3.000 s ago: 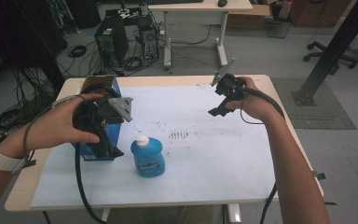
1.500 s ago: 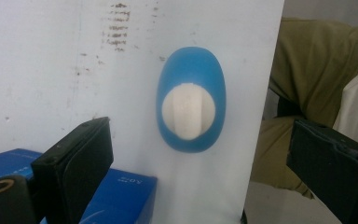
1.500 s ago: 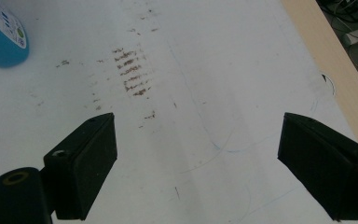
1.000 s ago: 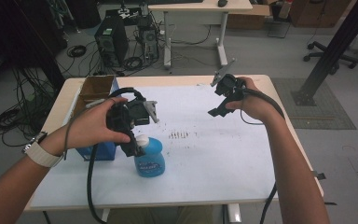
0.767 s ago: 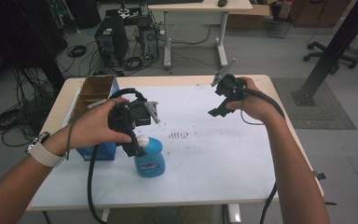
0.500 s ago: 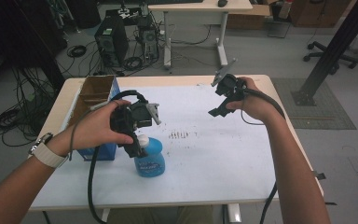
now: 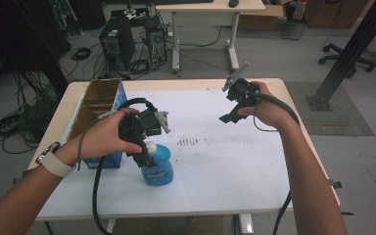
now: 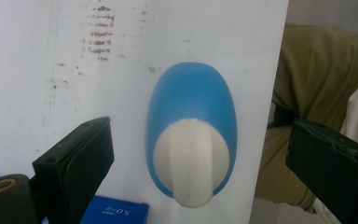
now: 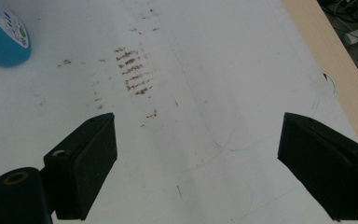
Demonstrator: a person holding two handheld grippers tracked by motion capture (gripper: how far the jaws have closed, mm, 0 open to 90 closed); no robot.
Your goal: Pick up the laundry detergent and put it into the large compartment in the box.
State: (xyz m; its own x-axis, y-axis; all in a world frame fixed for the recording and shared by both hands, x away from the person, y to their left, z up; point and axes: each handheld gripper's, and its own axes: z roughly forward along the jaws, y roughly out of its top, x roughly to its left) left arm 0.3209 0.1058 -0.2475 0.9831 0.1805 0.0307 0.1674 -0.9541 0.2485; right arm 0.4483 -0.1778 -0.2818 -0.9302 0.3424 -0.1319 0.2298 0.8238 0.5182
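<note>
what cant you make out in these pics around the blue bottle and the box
- Blue bottle label: high view, too small to read; right gripper view, cut off by the top left edge.
- Bottle's white cap: high view, partly hidden by the left gripper.
- Cardboard box contents: high view, too dark to tell.
- Blue box print: left gripper view, cut off at the bottom edge.

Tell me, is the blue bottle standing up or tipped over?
Standing up. The bottle rests on its base on the white sheet, white cap on top, with the open left gripper right above it.
</note>
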